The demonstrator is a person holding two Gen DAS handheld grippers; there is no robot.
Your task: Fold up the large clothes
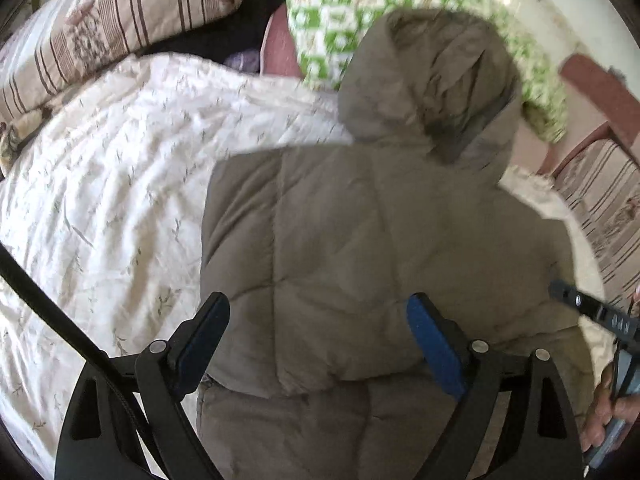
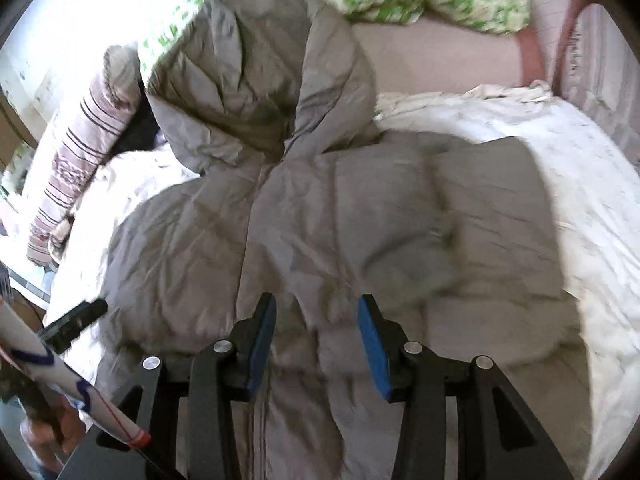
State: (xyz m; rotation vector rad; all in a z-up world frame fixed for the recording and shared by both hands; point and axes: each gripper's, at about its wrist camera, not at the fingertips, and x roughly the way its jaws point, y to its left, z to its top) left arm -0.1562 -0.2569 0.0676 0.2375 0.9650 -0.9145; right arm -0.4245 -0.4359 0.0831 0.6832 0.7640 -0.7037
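Coat: a grey puffy coat (image 1: 360, 240) is laid flat on the white blanket (image 1: 100, 200), right under both claws.
Hood: the hood (image 2: 256, 80) is seen far ahead of the claws, next to the green pillow (image 1: 340, 12).
L claw: the left gripper (image 1: 318, 328) is held wide open above the coat; nothing is held btw its fingers.
R claw: the right gripper (image 2: 316, 332) is held open too, w/ nothing gripped; the coat's middle seam is seen just below it.
Striped pillow (image 1: 120, 12): seen far ahead, to the left.
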